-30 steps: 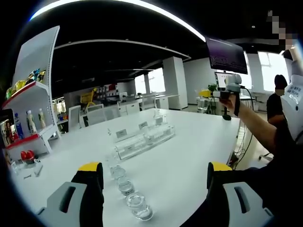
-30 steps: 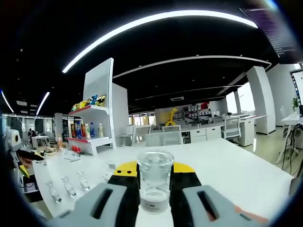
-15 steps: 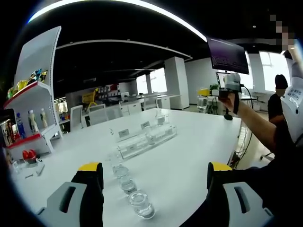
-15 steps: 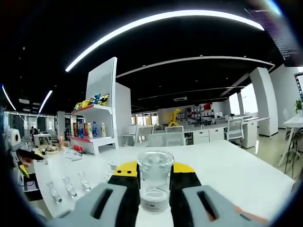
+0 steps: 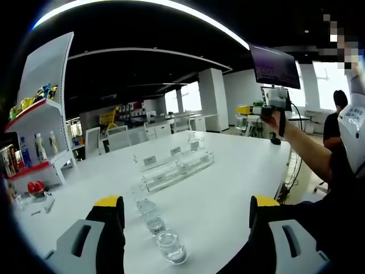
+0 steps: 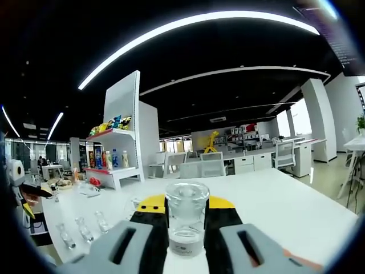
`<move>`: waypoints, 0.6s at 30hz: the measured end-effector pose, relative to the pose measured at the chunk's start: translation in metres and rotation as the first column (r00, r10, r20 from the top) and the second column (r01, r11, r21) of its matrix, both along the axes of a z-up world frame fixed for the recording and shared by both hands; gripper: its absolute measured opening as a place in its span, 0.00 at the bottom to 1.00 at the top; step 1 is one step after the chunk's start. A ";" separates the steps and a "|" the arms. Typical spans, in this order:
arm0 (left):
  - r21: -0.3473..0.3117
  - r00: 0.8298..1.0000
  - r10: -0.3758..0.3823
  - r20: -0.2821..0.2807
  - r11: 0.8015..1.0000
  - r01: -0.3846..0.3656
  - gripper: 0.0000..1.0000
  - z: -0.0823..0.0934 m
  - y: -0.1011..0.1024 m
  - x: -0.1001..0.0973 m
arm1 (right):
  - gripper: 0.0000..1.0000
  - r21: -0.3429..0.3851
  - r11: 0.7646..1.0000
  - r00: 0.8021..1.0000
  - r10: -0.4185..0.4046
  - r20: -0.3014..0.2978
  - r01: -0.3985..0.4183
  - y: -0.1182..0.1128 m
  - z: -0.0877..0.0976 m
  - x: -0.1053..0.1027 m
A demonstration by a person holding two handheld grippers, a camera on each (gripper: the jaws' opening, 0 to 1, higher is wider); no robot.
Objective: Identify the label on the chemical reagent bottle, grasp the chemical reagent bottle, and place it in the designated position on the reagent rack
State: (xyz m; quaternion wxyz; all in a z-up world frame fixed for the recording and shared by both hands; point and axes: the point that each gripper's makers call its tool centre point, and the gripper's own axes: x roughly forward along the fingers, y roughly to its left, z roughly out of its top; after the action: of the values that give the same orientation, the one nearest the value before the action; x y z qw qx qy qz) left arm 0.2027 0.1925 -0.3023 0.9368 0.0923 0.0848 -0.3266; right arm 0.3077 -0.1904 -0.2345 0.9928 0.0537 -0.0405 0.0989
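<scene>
Open-plan office, dark ceiling with curved light strips, long white worktop [image 5: 228,188]. Left gripper view: left gripper [image 5: 185,214] low over the worktop, jaws wide apart, nothing between them. Row of small clear glass bottles [image 5: 154,225] runs away from the jaws on the worktop, contents look clear or none, cannot tell. Beyond them a clear acrylic reagent rack [image 5: 177,165] with small white label cards, at least one clear bottle standing on it. At left, a white shelf unit [image 5: 34,131] with coloured drink bottles and snack packs. At right, person's arm raised, holding the right gripper [image 5: 268,108] above the worktop's far edge. Right gripper view: right gripper [image 6: 187,228] jaws closed on a clear reagent bottle [image 6: 186,220], upright, label text too small to read. Three small bottles [image 6: 82,228] on the worktop at lower left.
</scene>
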 end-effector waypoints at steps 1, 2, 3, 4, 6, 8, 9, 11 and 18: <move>0.001 1.000 0.001 0.001 1.000 -0.001 0.90 0.000 0.000 0.000 | 0.19 -0.001 1.000 1.000 0.000 0.000 0.000 0.000 0.000 0.001; 0.001 1.000 0.003 0.003 1.000 -0.003 0.90 0.001 0.000 0.000 | 0.19 -0.001 1.000 1.000 0.000 -0.001 0.000 -0.001 0.000 0.002; -0.001 1.000 0.005 0.004 1.000 -0.005 0.90 0.001 0.001 0.000 | 0.19 0.000 1.000 1.000 0.001 -0.002 -0.001 -0.001 0.000 0.003; -0.003 1.000 0.007 0.005 1.000 -0.006 0.90 0.001 0.002 0.000 | 0.19 0.000 1.000 1.000 0.001 -0.003 -0.001 0.000 0.000 0.004; -0.005 1.000 0.009 0.004 1.000 -0.009 0.90 0.001 0.002 0.000 | 0.19 -0.001 1.000 1.000 0.001 -0.003 -0.001 0.000 0.001 0.005; -0.002 1.000 0.010 0.000 1.000 -0.010 0.90 0.000 0.003 0.000 | 0.19 0.000 1.000 1.000 0.001 -0.003 -0.001 0.000 0.001 0.008; -0.002 1.000 0.010 -0.001 1.000 -0.010 0.90 -0.001 0.003 -0.001 | 0.19 0.000 1.000 1.000 0.002 -0.003 -0.002 0.000 0.001 0.009; -0.003 1.000 0.011 -0.002 1.000 -0.011 0.90 -0.001 0.004 -0.001 | 0.19 0.001 1.000 1.000 0.003 -0.004 -0.003 0.002 0.001 0.011; -0.003 1.000 0.014 0.000 1.000 -0.014 0.90 0.001 0.006 -0.001 | 0.19 0.002 1.000 1.000 0.013 -0.010 -0.013 0.007 0.001 0.018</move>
State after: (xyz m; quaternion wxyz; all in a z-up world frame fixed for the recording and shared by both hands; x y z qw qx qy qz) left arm 0.2016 0.1987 -0.3012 0.9393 0.0906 0.0848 -0.3199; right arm 0.3256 -0.1835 -0.2330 0.9923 0.0556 -0.0353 0.1049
